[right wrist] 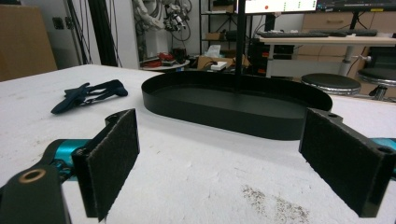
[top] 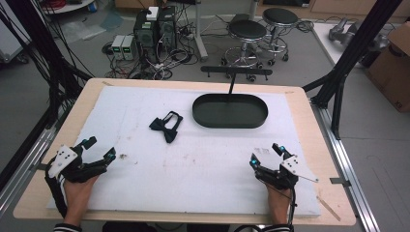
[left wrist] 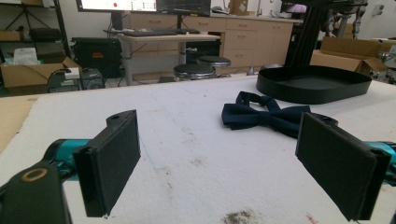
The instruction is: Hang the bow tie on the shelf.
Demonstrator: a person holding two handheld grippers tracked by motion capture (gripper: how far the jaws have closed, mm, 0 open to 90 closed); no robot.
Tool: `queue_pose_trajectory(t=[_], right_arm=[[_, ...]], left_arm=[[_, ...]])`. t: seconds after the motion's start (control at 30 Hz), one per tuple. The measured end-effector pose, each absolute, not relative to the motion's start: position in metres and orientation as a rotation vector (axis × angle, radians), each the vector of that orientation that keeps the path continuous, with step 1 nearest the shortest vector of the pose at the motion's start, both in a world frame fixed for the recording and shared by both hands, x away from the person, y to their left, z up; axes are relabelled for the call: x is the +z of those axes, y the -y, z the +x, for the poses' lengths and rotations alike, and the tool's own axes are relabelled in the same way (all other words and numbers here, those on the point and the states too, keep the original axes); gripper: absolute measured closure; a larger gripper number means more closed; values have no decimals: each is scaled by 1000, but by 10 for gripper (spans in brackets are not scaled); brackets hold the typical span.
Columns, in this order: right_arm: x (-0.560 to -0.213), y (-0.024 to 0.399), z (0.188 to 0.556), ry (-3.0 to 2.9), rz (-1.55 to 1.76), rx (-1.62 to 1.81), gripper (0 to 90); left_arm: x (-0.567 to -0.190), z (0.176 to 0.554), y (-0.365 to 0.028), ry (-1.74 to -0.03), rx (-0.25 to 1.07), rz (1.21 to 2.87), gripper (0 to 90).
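Observation:
A dark navy bow tie (top: 166, 125) lies flat on the white mat, left of centre; it also appears ahead of the left jaws (left wrist: 268, 115) and far left in the right gripper view (right wrist: 88, 95). A black oval tray (top: 230, 110) sits empty at the back of the mat (left wrist: 314, 83) (right wrist: 233, 103). My left gripper (top: 100, 149) rests near the front left corner, open, nothing between its pads (left wrist: 112, 161). My right gripper (top: 265, 153) rests at the front right, open and empty, facing the tray.
A black T-shaped stand (top: 235, 73) rises behind the tray. The white mat (top: 203, 164) covers most of the wooden table (top: 312, 121). Dirt specks mark the mat near both grippers. Stools, computers and cables stand on the floor beyond the table.

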State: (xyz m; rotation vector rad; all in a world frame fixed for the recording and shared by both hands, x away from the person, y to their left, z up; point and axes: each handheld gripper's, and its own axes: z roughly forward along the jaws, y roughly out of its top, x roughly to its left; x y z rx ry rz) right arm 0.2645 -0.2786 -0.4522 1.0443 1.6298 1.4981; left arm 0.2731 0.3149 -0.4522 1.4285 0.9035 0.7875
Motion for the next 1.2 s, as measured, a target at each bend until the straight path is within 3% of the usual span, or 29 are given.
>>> queue_pose_trajectory(t=[1.2], right_arm=[[-452,280,264,-1615,1050,1507,114]], left_arm=[[-438,285,-305,-954,793,1520,141]])
